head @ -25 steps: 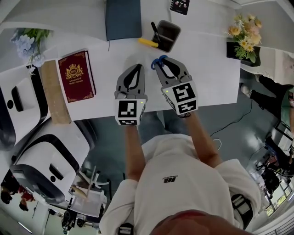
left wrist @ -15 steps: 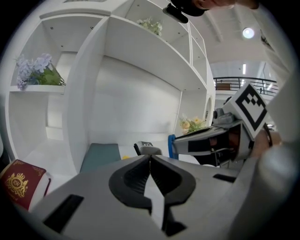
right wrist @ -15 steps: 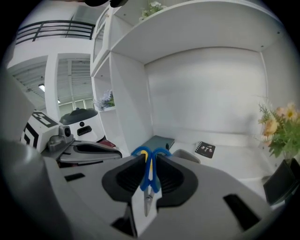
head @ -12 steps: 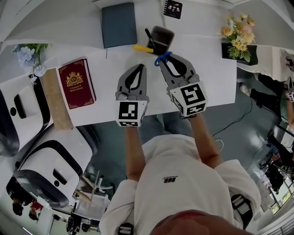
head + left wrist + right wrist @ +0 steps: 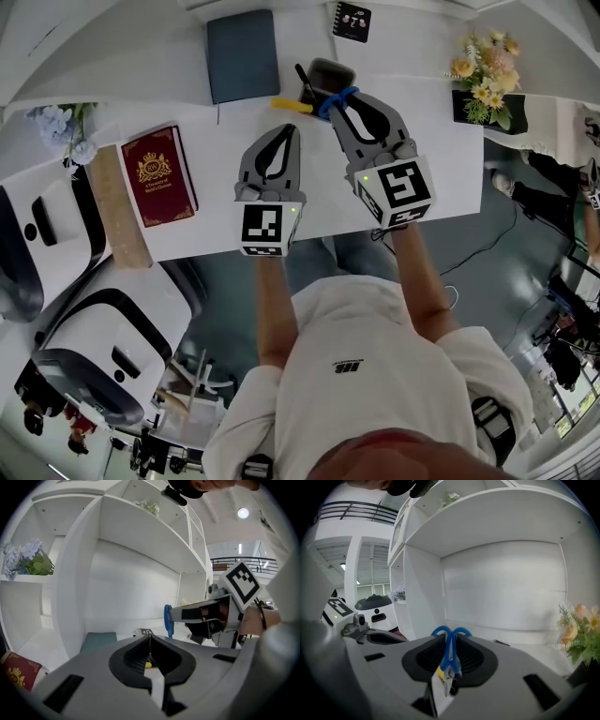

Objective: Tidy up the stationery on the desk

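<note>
Overhead, in the head view, the scissors [image 5: 338, 97] show only as a pair of bright blue handle loops poking out past the tips of the right gripper [image 5: 341, 101], whose jaws are clamped on them. The loops hang just at the near rim of the dark pen holder [image 5: 330, 75], which stands at the back of the white desk [image 5: 441, 159]. Whether they touch the rim cannot be told. A black pen [image 5: 303, 77] leans out of the holder, and a yellow marker [image 5: 290, 105] lies on the desk just left of it. The left gripper [image 5: 285, 132] is beside the right one, a little nearer the person, with its jaws pressed together and empty. A dark blue notebook [image 5: 242, 54] and a red book [image 5: 157, 174] lie farther left. From the left gripper view, that gripper's [image 5: 150, 640] jaws meet along a thin seam with nothing between them, and one blue loop [image 5: 168, 619] stands upright at the tip of the right gripper [image 5: 174, 616] on the right. From the right gripper view, the scissors [image 5: 450, 651] stand on edge, pinched between the jaw pads of the right gripper [image 5: 451, 638]. The two rounded blue loops stick out beyond the tips, and the closed metal blades point back toward the camera.
</note>
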{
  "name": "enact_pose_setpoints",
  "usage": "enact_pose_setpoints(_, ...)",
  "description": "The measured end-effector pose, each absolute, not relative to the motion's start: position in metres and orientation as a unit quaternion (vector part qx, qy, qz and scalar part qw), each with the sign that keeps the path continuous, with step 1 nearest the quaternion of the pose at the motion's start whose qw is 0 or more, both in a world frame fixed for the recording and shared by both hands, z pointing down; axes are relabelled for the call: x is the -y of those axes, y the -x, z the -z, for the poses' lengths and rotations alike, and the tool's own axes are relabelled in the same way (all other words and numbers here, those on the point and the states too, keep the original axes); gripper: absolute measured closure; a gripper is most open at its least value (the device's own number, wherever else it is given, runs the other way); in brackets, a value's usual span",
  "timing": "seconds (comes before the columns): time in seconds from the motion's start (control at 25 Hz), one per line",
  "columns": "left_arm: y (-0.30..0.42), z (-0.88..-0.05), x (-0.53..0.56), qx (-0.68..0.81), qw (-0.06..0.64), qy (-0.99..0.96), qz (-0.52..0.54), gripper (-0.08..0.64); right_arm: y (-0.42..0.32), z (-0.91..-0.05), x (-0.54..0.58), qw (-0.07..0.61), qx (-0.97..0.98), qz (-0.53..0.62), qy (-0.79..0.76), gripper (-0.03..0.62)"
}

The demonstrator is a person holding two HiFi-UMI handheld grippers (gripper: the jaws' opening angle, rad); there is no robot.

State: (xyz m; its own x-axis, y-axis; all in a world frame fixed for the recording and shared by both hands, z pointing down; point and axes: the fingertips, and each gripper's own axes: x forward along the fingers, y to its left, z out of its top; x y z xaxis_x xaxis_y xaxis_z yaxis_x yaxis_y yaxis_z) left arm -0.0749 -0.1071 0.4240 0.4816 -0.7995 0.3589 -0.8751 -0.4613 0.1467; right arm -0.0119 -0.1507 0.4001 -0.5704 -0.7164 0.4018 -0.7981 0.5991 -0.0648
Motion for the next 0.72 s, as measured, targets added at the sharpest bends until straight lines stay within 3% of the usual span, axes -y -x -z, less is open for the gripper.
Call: enact_pose_setpoints(0.72,0.073,-0.435,0.122,0.492,0.165,-0.845,-0.128,0.560,0.020,-0.467,0.184,0.237,0.871,-0.130,-0.411,0.529)
